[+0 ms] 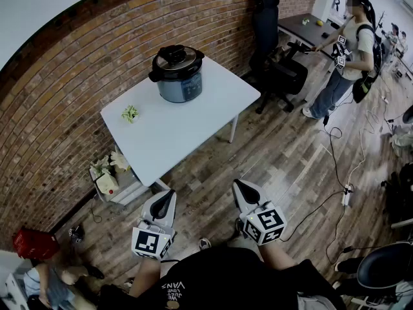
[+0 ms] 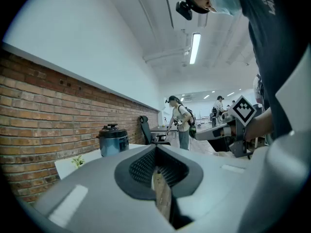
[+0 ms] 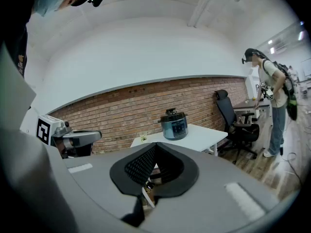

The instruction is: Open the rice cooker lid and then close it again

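A blue-grey rice cooker (image 1: pixel 178 73) with a black lid, shut, stands at the far side of a white table (image 1: pixel 193 118). The cooker (image 2: pixel 112 140) is small and distant in the left gripper view, and the cooker (image 3: pixel 173 124) sits mid-frame in the right gripper view. My left gripper (image 1: pixel 165 202) and right gripper (image 1: pixel 244 190) are held close to my body, well short of the table. Both are shut with nothing between the jaws. The left gripper (image 2: pixel 155 152) points level, and the right gripper (image 3: pixel 154 149) tips slightly down.
A small green plant (image 1: pixel 130 113) lies on the table left of the cooker. A black office chair (image 1: pixel 274 57) stands right of the table. Another person (image 1: pixel 345 50) works at a dark desk beyond. Flowers and a box (image 1: pixel 110 173) sit under the table's near corner. Cables cross the wooden floor.
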The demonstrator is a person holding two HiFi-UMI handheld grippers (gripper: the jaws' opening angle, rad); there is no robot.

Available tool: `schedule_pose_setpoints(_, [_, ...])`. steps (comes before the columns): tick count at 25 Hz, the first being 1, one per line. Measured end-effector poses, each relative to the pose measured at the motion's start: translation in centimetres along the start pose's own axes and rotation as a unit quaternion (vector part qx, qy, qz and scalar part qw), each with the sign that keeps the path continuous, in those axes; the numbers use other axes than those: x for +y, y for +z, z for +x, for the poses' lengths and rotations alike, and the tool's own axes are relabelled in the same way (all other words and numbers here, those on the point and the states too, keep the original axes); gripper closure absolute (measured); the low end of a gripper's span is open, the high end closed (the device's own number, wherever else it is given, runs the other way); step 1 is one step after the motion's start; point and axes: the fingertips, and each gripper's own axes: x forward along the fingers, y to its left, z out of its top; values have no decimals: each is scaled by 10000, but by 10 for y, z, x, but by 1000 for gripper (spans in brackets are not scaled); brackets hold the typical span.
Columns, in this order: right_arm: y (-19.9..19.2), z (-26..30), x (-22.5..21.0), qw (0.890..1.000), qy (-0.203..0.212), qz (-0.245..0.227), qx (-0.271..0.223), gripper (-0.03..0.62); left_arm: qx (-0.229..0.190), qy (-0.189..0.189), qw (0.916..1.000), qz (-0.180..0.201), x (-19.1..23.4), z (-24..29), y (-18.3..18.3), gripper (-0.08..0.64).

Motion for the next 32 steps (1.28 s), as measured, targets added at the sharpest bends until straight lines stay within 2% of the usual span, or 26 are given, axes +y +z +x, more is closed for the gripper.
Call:
schedule_pose_setpoints(3, [-2,-2,-3,10000,49,13,9,588,-91,45,9999,-68,-4,3,1,558])
schedule_pose_setpoints(7, [3,1,-3,9991,360,218,-110,586,-213,-97,9991,-340,-10,10,3,550])
schedule_pose_setpoints(8, [5,2,-5,9986,412,274,-169,586,-185,-114,9989,-416,-12,13,3,530])
schedule_pose_setpoints(9, [7,3,-8,9983,433,330,-206,586,-155,-105,9987,-469,-13,16,1,478])
schedule_pose_setpoints(10, [9,5,-14,9981,427,384,-221,553,-138,-71,9986,-512,-14,20,0,405])
schedule_pose_setpoints(11, [11,8,-19,9980,407,428,-225,480,-138,-25,9984,-554,-14,24,0,371])
schedule_pose_setpoints(12, [13,10,-25,9979,394,454,-229,376,-148,19,9981,-596,-14,28,1,357])
schedule_pose_setpoints(13, [16,13,-30,9978,402,463,-236,318,-158,57,9979,-625,-14,32,2,340])
schedule_pose_setpoints(15, [21,16,-41,9974,484,462,-255,280,-156,140,9978,-632,-16,42,3,313])
schedule_pose_setpoints(19, [31,22,-68,9961,704,466,-238,250,-168,414,9970,-625,-23,63,8,287])
schedule_pose_setpoints(27, [51,33,-126,9909,1306,325,-47,245,-186,1079,9922,-592,-45,107,18,284])
schedule_pose_setpoints(32, [58,45,-149,9879,1513,343,-10,245,-87,1297,9903,-501,-54,121,19,284])
